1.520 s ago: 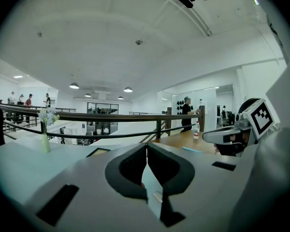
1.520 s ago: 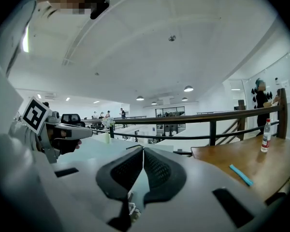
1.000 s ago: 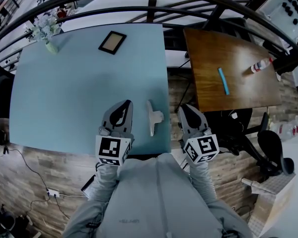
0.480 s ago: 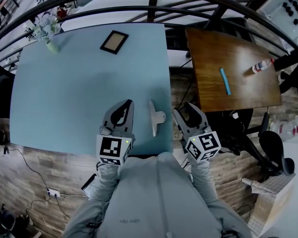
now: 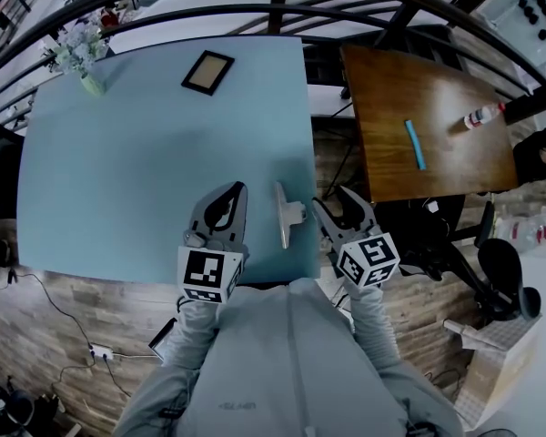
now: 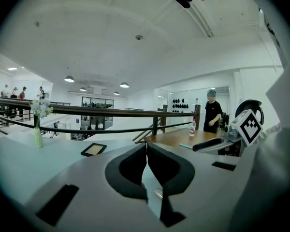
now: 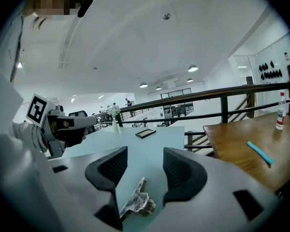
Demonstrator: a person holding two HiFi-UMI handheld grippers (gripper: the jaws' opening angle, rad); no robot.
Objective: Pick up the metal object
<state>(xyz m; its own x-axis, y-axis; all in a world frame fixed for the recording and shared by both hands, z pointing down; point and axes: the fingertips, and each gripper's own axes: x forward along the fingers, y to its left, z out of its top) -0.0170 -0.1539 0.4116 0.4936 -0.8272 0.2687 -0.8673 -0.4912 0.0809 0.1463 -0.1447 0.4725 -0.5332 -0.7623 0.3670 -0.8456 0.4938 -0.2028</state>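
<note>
The metal object (image 5: 285, 215), a flat silvery strip with a side tab, lies on the light blue table (image 5: 146, 171) near its front right corner. My right gripper (image 5: 338, 202) hovers just right of it, past the table's edge, and its jaws are opening. In the right gripper view the metal object (image 7: 135, 201) shows low in the gap of my right gripper (image 7: 145, 164), near the left finger, and neither pad touches it. My left gripper (image 5: 236, 192) rests left of the object, shut and empty, and the left gripper view shows its jaws (image 6: 146, 148) closed together.
A dark picture frame (image 5: 207, 71) and a vase of flowers (image 5: 80, 57) stand at the table's far side. To the right is a wooden table (image 5: 437, 80) with a blue stick (image 5: 414, 144) and a bottle (image 5: 478, 116). A railing runs behind; an office chair (image 5: 500, 271) stands at the right.
My right gripper has shifted left toward the metal object and its jaws have gone from shut to wide apart. The left gripper and the object have stayed put.
</note>
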